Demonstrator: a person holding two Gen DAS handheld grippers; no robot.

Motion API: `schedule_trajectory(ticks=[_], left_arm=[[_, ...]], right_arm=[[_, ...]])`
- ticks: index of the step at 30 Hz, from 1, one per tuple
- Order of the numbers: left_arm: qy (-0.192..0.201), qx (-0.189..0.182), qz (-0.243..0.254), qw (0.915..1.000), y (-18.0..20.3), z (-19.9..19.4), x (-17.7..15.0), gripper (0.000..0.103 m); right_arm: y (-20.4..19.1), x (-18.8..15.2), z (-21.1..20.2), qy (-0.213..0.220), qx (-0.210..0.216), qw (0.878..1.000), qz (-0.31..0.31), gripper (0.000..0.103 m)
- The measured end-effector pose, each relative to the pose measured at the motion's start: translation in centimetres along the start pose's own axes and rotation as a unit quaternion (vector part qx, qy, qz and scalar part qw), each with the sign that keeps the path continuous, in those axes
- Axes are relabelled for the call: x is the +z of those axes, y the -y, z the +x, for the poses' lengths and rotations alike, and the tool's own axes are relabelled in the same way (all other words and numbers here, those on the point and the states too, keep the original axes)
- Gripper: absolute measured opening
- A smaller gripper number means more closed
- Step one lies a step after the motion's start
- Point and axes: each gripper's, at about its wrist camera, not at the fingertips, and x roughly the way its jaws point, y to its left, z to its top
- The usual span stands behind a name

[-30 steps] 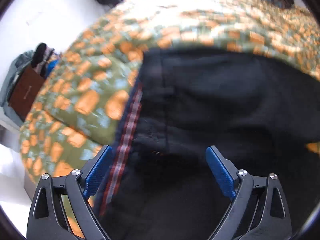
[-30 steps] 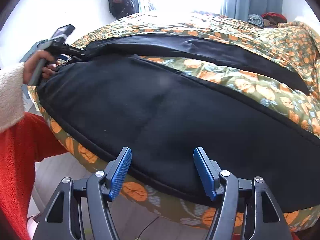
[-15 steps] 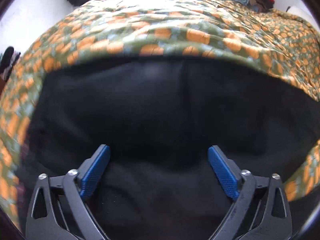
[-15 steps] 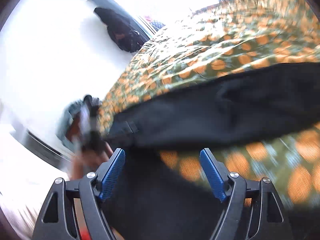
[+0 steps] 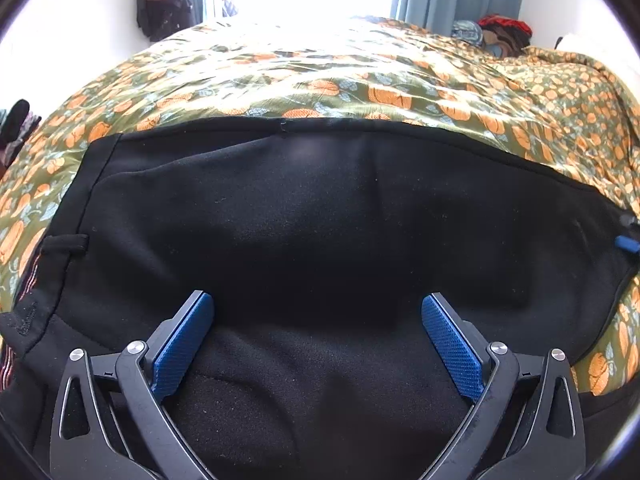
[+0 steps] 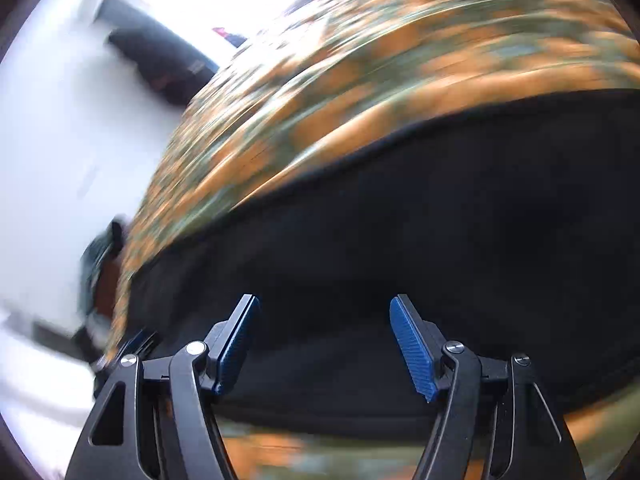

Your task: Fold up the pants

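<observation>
Bare bedspread (image 5: 360,80) beyond pants (image 5: 320,220)

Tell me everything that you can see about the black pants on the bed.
The pants are black, of a soft, matte, fleece-like cloth. They lie flat on the orange-flowered bedspread, one layer over another. At the left there is a belt loop and a red-striped inner band. The left gripper and the right gripper are both open above the cloth; neither grips it.
</observation>
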Motion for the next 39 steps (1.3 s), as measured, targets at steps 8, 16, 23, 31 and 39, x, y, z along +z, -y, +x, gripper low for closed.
schedule_trajectory(ticks=[8, 16, 23, 31, 39], left_arm=[[0.001, 0.004, 0.001, 1.0, 0.1, 0.2, -0.1, 0.102], [-0.003, 0.012, 0.005, 0.9999, 0.3, 0.2, 0.0, 0.102], [-0.017, 0.018, 0.006, 0.9997, 0.4, 0.2, 0.4, 0.102], [-0.012, 0.027, -0.025, 0.9993, 0.6, -4.3, 1.6, 0.102], [-0.017, 0.049, -0.046, 0.9976, -0.4, -1.2, 0.0, 0.102]], right_arm=[[15.2, 2.7, -16.0, 0.133, -0.224, 0.954, 0.146, 0.07], [0.2, -14.5, -17.4, 0.041, -0.001, 0.999, -0.013, 0.071], [4.1, -23.6, -18.4, 0.0, -0.013, 0.998, 0.057, 0.066], [9.5, -19.8, -28.2, 0.066, -0.152, 0.974, 0.154, 0.069], [0.5, -8.9, -16.6, 0.044, 0.108, 0.977, 0.178, 0.075]])
